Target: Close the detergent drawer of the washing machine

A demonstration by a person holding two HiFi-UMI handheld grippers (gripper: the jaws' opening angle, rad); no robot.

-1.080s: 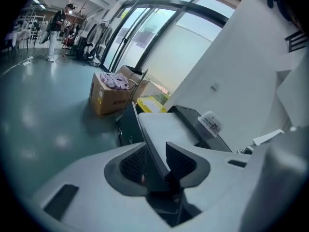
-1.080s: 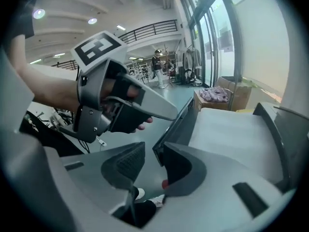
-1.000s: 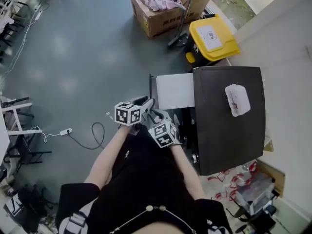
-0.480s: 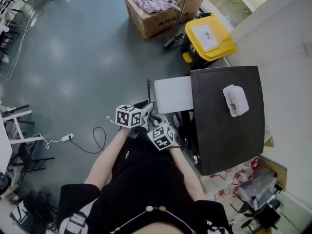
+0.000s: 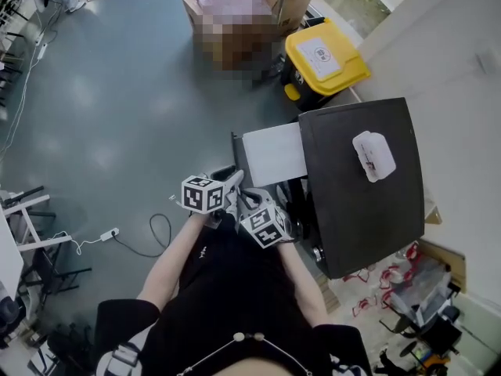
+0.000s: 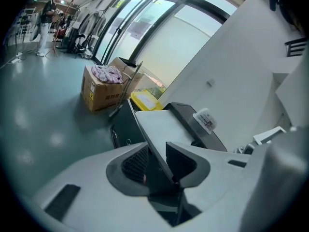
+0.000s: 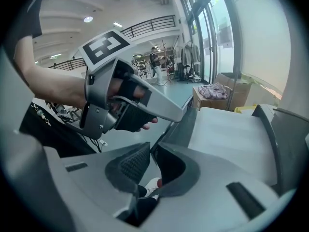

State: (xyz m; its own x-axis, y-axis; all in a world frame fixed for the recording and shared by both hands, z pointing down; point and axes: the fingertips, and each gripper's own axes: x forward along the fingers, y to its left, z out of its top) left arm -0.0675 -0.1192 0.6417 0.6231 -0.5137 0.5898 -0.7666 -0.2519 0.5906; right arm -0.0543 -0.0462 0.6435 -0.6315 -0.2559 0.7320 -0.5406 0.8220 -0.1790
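Glossy grey floor point(image 5: 117, 92), tall windows point(image 6: 145, 23)

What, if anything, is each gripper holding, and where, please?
The left gripper clamps the detergent drawer's front panel by its edge. The right gripper has just been closing its jaws around that panel's end; contact unclear.

Matt white drawer point(image 5: 274, 153), smooth dark washer top point(image 5: 368, 218)

The right gripper point(image 7: 153, 156) has just been closing its jaws, and the dark front edge of the detergent drawer point(image 7: 231, 134) is sitting in the narrow gap at the fingertips. Above the ribbed finger point(image 7: 134, 166), a hand point(image 7: 126, 88) is holding the left gripper point(image 7: 176, 115).
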